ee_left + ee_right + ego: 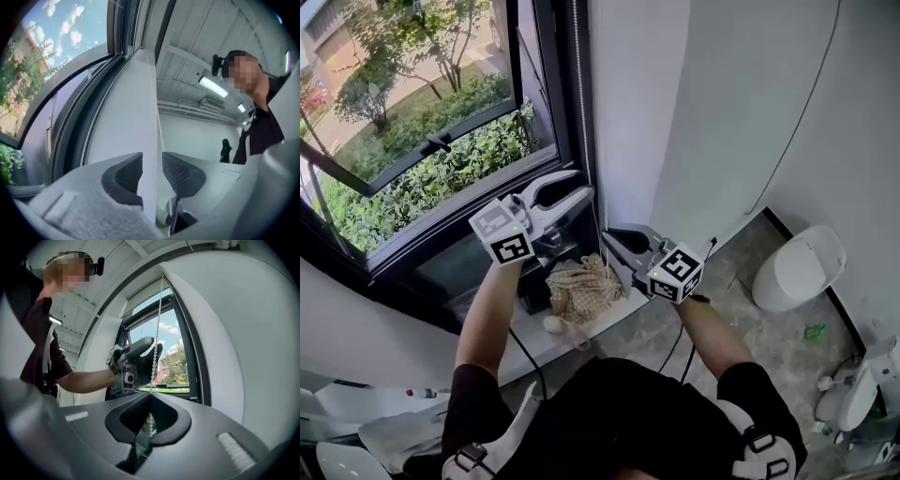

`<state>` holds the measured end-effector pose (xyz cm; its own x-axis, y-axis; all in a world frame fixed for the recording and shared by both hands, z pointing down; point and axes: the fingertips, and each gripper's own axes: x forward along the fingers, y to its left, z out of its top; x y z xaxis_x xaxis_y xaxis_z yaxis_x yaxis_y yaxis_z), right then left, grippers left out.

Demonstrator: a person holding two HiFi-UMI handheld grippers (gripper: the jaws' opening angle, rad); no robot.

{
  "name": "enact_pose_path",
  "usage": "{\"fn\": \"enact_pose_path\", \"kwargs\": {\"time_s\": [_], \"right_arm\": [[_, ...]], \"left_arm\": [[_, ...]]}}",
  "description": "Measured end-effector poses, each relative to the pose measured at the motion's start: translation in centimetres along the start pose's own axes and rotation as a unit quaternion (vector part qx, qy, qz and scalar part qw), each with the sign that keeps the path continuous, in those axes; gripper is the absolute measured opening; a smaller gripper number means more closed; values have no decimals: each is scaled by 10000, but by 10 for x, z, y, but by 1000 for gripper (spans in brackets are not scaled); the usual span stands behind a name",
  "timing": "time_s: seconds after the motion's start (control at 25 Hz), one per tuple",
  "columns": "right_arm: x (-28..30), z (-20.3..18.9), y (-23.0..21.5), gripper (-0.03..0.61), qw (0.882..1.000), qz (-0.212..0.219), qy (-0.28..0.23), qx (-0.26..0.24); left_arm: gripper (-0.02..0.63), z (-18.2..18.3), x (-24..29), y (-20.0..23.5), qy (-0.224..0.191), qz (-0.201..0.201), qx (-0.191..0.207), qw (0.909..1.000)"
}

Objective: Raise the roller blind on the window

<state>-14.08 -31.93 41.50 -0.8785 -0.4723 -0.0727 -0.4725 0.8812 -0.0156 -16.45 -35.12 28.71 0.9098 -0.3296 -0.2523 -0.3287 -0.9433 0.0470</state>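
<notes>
White bead chain (158,329) for the blind hangs plumb, long axis straight up-down, along the rt edge of the dark window frame (565,84), just beside the white wall (637,94). My right gripper (149,398) is the lower one. Its jaws are pinched together on the chain, beads going in at the tips & down thru the hollow behind the pads. My left gripper (581,184) sits higher on the same strand, jaws apart. The chain passes thru the gap w/o either pad pressing on it, so nothing's gripped there. Both grippers point toward the window, left tilted a bit upward, right abt level. In the right gripper view a pale strip across the top of the glass looks like the blind (146,295). The window below it is uncovered, trees & sky showing. Below my hands a woven bag (581,286) lies on the ledge (546,349).
</notes>
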Motion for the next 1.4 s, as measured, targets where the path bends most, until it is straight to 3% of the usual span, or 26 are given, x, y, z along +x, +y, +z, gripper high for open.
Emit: {"fn": "enact_pose_path", "kwargs": {"time_s": [0.16, 0.4, 0.52, 0.72, 0.92, 1.04, 1.2, 1.4], "right_arm": [[3, -1, 0, 6, 10000, 17, -19, 22], [3, -2, 3, 6, 10000, 61, 4, 1], [0, -2, 3, 6, 10000, 69, 20, -16], [-1, -2, 2, 6, 9999, 99, 44, -13], [-2, -6, 0, 6, 9999, 88, 35, 69], [-3, -31, -4, 6, 9993, 29, 330, 187], [-11, -98, -2, 6, 9932, -47, 1021, 554], [-24, -165, 19, 6, 9802, 84, 1824, 762]], "left_arm": [[137, 40, 28, -8, -552, -399, -358, 9970], [121, 62, 41, -13, -913, -503, -406, 9937], [43, 64, 43, -14, -915, -464, -344, 9941], [18, 62, 48, -25, -749, -551, -149, 9956], [15, 60, 42, -24, -747, -378, -98, 9964], [15, 36, 38, -16, -455, -126, -115, 9988], [15, -28, 22, -9, -75, 138, -305, 9994], [15, -94, -1, -18, 35, 257, -733, 9970]]}}
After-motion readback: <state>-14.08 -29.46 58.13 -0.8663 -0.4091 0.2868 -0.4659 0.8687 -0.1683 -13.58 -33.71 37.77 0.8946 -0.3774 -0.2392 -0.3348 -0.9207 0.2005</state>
